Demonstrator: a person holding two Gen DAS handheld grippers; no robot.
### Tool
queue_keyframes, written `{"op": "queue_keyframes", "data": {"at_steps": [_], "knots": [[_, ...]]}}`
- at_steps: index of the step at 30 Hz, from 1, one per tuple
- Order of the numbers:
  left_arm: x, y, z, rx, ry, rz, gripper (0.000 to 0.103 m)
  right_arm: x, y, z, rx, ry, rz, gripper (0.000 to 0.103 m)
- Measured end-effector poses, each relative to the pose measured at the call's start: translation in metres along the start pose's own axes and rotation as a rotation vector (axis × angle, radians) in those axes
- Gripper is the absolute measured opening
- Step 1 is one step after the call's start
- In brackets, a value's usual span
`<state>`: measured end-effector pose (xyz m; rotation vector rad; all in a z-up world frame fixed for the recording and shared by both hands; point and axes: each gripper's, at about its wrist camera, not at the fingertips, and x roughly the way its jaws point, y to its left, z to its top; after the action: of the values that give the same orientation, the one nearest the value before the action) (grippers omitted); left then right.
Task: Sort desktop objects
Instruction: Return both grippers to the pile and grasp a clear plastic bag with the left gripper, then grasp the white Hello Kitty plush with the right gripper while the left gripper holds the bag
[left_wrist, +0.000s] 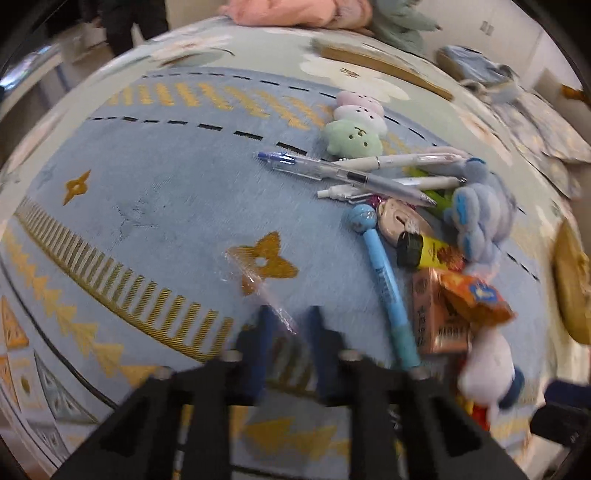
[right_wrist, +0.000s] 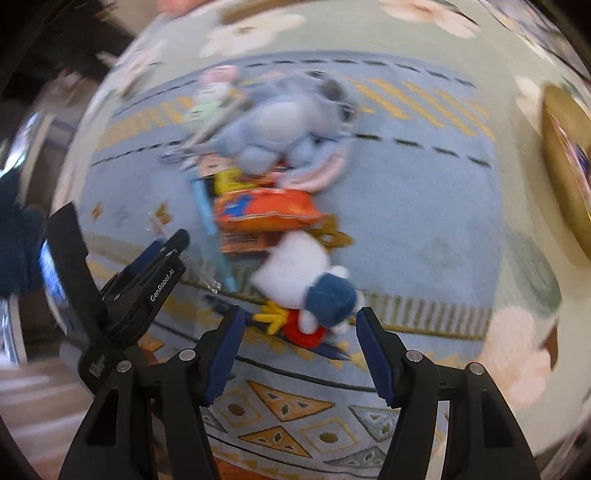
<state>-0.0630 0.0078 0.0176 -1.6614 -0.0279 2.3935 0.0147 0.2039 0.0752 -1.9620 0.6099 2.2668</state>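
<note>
A pile of small things lies on the patterned blue rug (left_wrist: 166, 192): several pens (left_wrist: 354, 173), a light-blue pen with a ball head (left_wrist: 384, 280), pastel plush toys (left_wrist: 354, 122), a blue plush (left_wrist: 480, 218), a yellow tube (left_wrist: 428, 251), an orange snack packet (right_wrist: 266, 210) and a white plush duck with a blue cap (right_wrist: 295, 273). My left gripper (left_wrist: 291, 317) is shut on one end of a clear plastic wrapper (left_wrist: 255, 273). My right gripper (right_wrist: 299, 325) is open just short of the duck, whose feet and cap lie between the fingertips without touching.
A golden tray (left_wrist: 572, 288) sits at the rug's right edge. A flat brown board (left_wrist: 384, 66), blue fabric items (left_wrist: 476, 70) and pink cloth (left_wrist: 288, 11) lie at the far side. A person's dark legs (left_wrist: 133, 22) stand beyond the rug.
</note>
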Motion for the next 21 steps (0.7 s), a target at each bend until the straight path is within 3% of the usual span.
{"op": "queue_keyframes", "data": {"at_steps": [4, 6, 8, 12, 14, 16, 19, 21], "knots": [[-0.010, 0.021, -0.002, 0.005, 0.049, -0.057, 0.003, 0.008, 0.023, -0.010, -0.146, 0.002, 0.031, 0.063], [-0.016, 0.026, -0.007, 0.021, 0.058, -0.059, 0.003, 0.011, 0.036, -0.017, -0.233, -0.005, 0.031, 0.051], [-0.018, 0.030, -0.011, 0.021, 0.067, -0.070, 0.003, 0.010, 0.039, -0.017, -0.245, -0.043, 0.004, 0.048], [-0.013, 0.028, -0.019, 0.025, 0.098, -0.089, 0.003, 0.016, 0.014, 0.001, -0.151, -0.088, -0.033, 0.049], [-0.012, 0.024, -0.020, 0.033, 0.094, -0.092, 0.003, 0.031, 0.013, 0.011, -0.186, -0.059, -0.061, 0.051], [-0.012, 0.020, -0.019, 0.038, 0.091, -0.100, 0.003, 0.047, 0.021, 0.015, -0.266, -0.028, -0.096, 0.059], [-0.011, 0.016, -0.017, 0.043, 0.094, -0.104, 0.003, 0.067, 0.031, 0.018, -0.362, 0.016, -0.131, 0.060], [-0.012, 0.014, -0.016, 0.049, 0.094, -0.103, 0.003, 0.068, 0.029, 0.021, -0.340, -0.002, -0.111, 0.057]]}}
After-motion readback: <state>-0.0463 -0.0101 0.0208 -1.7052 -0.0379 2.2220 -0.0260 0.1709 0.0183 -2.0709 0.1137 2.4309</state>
